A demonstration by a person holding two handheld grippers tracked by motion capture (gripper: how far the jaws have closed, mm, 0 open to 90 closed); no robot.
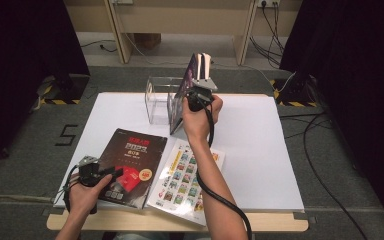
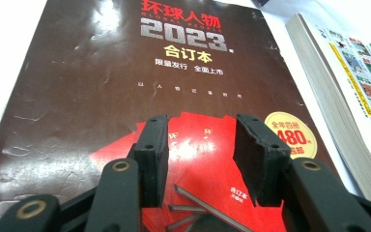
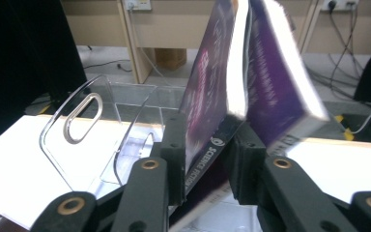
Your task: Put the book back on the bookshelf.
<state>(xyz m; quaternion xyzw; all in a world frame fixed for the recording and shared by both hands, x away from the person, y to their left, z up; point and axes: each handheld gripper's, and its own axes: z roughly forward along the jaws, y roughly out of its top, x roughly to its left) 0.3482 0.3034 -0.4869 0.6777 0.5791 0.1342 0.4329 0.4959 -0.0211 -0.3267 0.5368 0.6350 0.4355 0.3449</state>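
Upright now, the purple book (image 3: 265,82) stands on its spine at the clear acrylic rack (image 1: 156,97), pages fanned, long axis rising; its spine reads "SCIENCE". Right gripper (image 3: 207,159) has it between loosened jaws. Left gripper (image 2: 200,154), spread and empty, hovers over a dark "2023" magazine (image 2: 101,87)

Left gripper (image 1: 111,172): low at the table's (image 1: 260,150) near left corner, jaws parted, nothing between them. Right gripper (image 1: 198,80): forearm stretched toward the table's far edge, raised, jaws parted astride a book (image 3: 241,72); grip cannot be told.
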